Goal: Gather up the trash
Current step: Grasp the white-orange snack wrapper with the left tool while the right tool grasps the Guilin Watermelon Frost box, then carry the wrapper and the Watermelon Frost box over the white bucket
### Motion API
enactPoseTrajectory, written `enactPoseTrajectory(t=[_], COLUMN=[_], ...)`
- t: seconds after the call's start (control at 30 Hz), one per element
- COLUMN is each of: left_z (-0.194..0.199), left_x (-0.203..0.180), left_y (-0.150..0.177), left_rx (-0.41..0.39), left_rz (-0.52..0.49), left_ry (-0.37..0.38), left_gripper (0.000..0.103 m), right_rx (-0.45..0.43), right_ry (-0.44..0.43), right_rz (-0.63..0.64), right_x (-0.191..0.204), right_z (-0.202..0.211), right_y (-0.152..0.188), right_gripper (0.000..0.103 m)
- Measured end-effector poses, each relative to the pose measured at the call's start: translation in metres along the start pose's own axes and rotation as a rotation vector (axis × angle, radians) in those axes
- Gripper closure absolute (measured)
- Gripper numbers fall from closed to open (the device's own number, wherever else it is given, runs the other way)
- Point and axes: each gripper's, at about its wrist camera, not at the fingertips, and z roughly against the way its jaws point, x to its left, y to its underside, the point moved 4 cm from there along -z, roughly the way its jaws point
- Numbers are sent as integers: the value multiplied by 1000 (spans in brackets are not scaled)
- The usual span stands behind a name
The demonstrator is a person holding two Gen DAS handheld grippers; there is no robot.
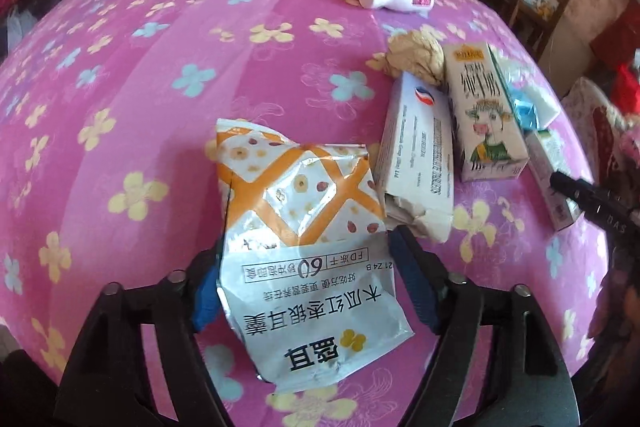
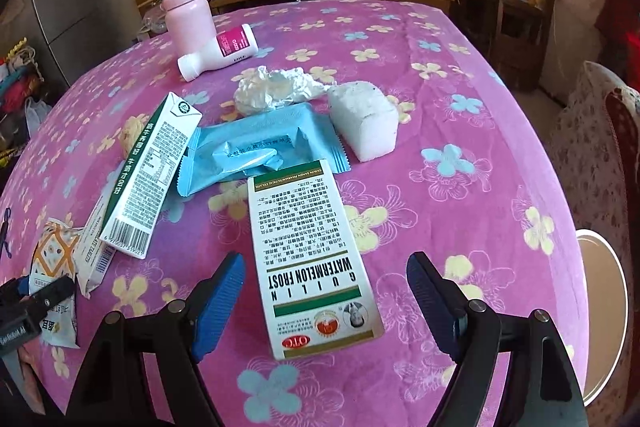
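Note:
My left gripper [image 1: 308, 279] is open, its blue pads on either side of a silver and orange snack packet [image 1: 304, 239] lying on the pink flowered tablecloth; the left pad is against the packet's edge. My right gripper [image 2: 326, 301] is open around a white and green medicine box [image 2: 310, 259] marked Watermelon Frost, with gaps on both sides. Beyond it lie a blue wrapper [image 2: 256, 153], a milk carton [image 2: 150, 171], crumpled foil [image 2: 272, 89] and a white foam block [image 2: 364, 125]. The snack packet also shows in the right wrist view [image 2: 52, 259].
A pink flask [image 2: 186, 13] stands at the far side with a white bottle [image 2: 220, 51] lying beside it. A white pill box [image 1: 418, 163] and crumpled beige paper [image 1: 418, 57] lie by the carton [image 1: 486, 115]. A chair [image 2: 600, 147] stands by the table's right edge.

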Motion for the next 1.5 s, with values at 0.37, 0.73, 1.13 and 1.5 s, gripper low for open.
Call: enactPoseTrajectory(t=[0.37,0.73,1.13,1.5], left_z=[7,70,94,91], left_x=[1,-9,-102,-192], left_y=[3,6,-1,-1], left_rx=[-4,-106,-172,-181], left_rz=[-65,-111,-228,-333], left_ry=[33,73,169,235], left_gripper=[41,46,46,46], right_rx=[10,-66,-157,-183], right_ry=[-57,-93,-52,16], right_rz=[1,-3,-49,-131], right_x=[4,-1,-39,-102], right_z=[-3,51,111,137], right_y=[10,40,50,66], right_gripper=[49,50,50,51])
